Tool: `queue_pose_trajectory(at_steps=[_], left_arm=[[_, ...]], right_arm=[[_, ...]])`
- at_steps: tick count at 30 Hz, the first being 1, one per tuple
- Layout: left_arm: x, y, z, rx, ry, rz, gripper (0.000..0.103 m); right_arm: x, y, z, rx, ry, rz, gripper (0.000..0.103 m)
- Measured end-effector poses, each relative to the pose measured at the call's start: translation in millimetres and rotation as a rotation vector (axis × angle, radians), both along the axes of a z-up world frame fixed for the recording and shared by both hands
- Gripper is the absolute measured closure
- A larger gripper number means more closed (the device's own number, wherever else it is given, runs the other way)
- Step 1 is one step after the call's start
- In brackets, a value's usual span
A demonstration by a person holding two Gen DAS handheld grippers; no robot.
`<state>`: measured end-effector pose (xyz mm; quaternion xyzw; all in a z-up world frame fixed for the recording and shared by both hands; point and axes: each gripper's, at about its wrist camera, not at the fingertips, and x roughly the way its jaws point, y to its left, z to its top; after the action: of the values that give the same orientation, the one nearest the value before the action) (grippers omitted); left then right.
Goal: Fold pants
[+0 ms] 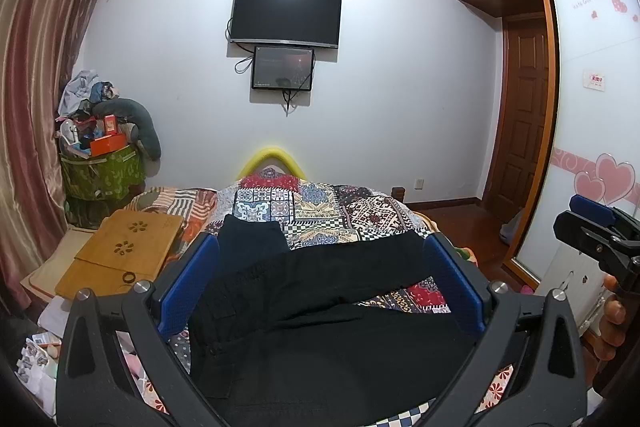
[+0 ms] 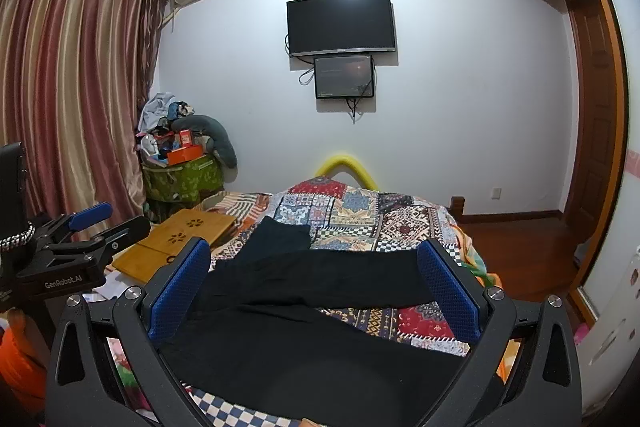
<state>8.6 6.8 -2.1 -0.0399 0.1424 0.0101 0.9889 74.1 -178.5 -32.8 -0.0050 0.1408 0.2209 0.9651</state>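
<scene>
A bed [image 1: 360, 215] fills the near and middle part of the room, covered by a patchwork quilt [image 1: 320, 203] of red, blue, cream and checked squares. Black pants [image 1: 304, 291] lie directly on the quilt, spread across the near half: one leg reaches toward the far left, another stretches to the right, and the broad part lies nearest. On the left side of the bed rests a flat wooden lap tray [image 1: 124, 251] with flower-shaped cut-outs, just beside the pants' left edge. A yellow curved headboard [image 1: 270, 157] rises at the far end.
</scene>
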Motion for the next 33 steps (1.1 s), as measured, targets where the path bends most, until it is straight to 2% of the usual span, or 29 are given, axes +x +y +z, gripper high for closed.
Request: queue_pose_trajectory(at_steps=[33], left_arm=[[7.8,1.5,-5.8,0.011,0.015,0.001,0.0]], right_arm=[[5.4,1.9,-6.0,0.003,0.022,0.006,0.0]])
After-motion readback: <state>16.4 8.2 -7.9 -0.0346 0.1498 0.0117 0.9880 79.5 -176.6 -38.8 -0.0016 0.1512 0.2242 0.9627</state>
